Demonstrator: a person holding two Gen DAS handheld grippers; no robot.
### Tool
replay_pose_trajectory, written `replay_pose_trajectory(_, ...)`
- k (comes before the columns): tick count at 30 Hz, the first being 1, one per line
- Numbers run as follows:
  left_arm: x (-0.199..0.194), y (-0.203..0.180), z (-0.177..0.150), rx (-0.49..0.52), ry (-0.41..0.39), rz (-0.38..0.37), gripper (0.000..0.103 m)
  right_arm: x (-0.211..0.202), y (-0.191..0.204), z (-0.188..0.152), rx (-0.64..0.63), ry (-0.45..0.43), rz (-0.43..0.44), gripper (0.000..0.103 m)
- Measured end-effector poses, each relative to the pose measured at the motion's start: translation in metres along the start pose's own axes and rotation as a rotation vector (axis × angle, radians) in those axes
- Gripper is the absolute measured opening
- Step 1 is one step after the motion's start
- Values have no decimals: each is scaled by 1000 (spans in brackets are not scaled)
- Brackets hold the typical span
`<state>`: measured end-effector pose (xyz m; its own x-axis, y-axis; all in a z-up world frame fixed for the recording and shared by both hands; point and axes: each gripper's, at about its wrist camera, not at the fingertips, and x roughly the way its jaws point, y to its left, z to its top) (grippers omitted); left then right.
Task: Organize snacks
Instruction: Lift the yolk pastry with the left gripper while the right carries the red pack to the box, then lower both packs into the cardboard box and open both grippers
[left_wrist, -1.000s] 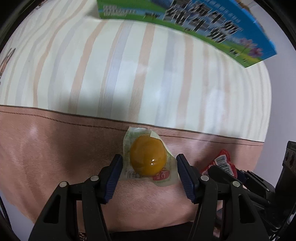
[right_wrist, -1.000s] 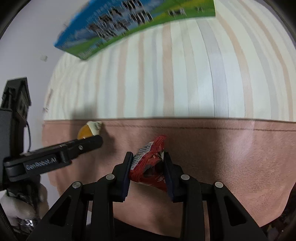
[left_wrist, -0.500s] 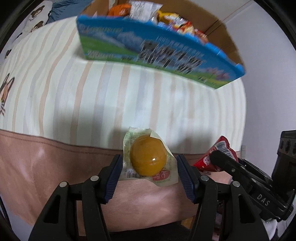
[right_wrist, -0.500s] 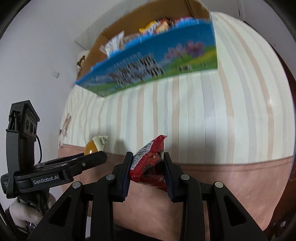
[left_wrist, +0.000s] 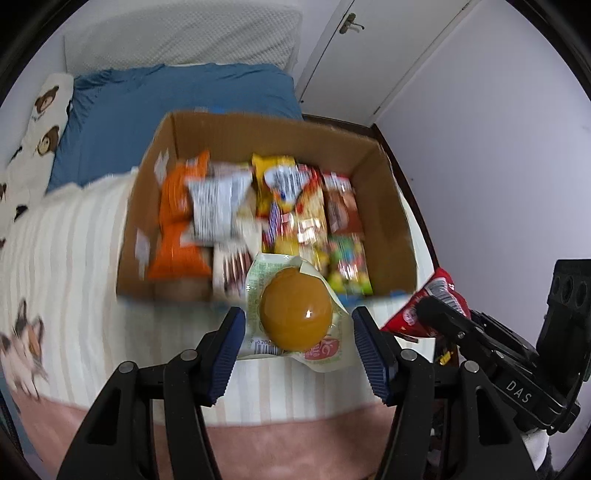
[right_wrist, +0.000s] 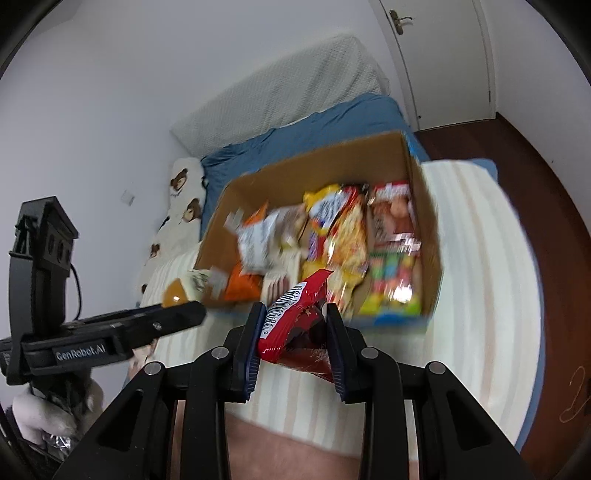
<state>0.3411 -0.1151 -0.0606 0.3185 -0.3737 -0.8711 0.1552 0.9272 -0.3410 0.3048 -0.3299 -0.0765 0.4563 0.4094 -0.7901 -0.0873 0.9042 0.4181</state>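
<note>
An orange jelly cup (left_wrist: 295, 314) in a clear packet sits between the blue pads of my left gripper (left_wrist: 298, 325), which is shut on it. My right gripper (right_wrist: 294, 317) is shut on a red snack packet (right_wrist: 295, 328) with a barcode. Both hang above the striped blanket, just short of an open cardboard box (left_wrist: 384, 206) packed with several snack bags. From the left wrist, the right gripper (left_wrist: 443, 317) and its red packet (left_wrist: 432, 295) show at the right. From the right wrist, the left gripper (right_wrist: 177, 314) and the jelly cup (right_wrist: 175, 293) show at the left, with the box (right_wrist: 424, 206) ahead.
The box stands on a bed with a cream striped blanket (left_wrist: 74, 258) and a blue sheet (left_wrist: 184, 92). A bear-print pillow (left_wrist: 40, 110) lies at the left and a white padded headboard (right_wrist: 277, 96) behind. A white door (right_wrist: 443, 55), dark wood floor (right_wrist: 535, 166) and walls flank the bed.
Both grippers have risen and moved toward the box with their snacks still held. The box, first seen only by its printed side, now shows its open top and contents.
</note>
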Motion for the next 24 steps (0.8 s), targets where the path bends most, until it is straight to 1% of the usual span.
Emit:
replay_pose_trajectory(3, 16, 10, 27, -1, 20, 38, 57, 18, -9, 24, -5, 23, -46, 34)
replay_pose_trajectory(5, 32, 18, 40, 1, 40, 93, 57, 35, -17, 36, -11, 53, -79, 34)
replay_pose_trajectory(8, 59, 28, 46, 12, 85, 147, 57, 58, -26, 44, -10, 97, -117, 34)
replay_pose_trajectory(9, 70, 32, 48, 8, 109, 156, 57, 68, -29, 45, -17, 130, -136, 35)
replay_pose_trajectory(10, 77, 35, 49, 7, 130, 158, 58, 78, -35, 47, 1, 157, -149, 36)
replay_pose_trajectory(11, 83, 37, 50, 6, 150, 163, 59, 82, -38, 48, 11, 166, -155, 43)
replay_pose_trajectory(12, 87, 39, 50, 2, 165, 171, 59, 88, -40, 48, 11, 186, -173, 53)
replay_pose_trajectory(13, 91, 42, 50, -14, 176, 189, 58, 95, -43, 51, 12, 211, -214, 84)
replay_pose_trajectory(14, 93, 44, 49, -28, 181, 194, 58, 98, -44, 51, 13, 220, -227, 98)
replay_pose_trajectory(15, 93, 44, 49, -33, 184, 191, 58, 99, -46, 52, 15, 217, -232, 97)
replay_pose_trajectory(16, 93, 46, 49, -42, 187, 190, 61, 99, -46, 54, 11, 213, -250, 97)
replay_pose_trajectory(17, 93, 46, 49, -45, 187, 200, 65, 99, -45, 55, 3, 215, -270, 97)
replay_pose_trajectory(19, 94, 46, 48, -41, 184, 230, 79, 102, -46, 56, -1, 223, -286, 97)
replay_pose_trajectory(21, 93, 45, 47, -34, 174, 233, 83, 103, -43, 57, -11, 232, -303, 97)
replay_pose_trajectory(23, 91, 46, 47, -26, 161, 246, 94, 106, -41, 56, -26, 238, -322, 98)
replay_pose_trajectory(24, 91, 47, 47, -25, 155, 246, 94, 107, -40, 56, -27, 238, -329, 98)
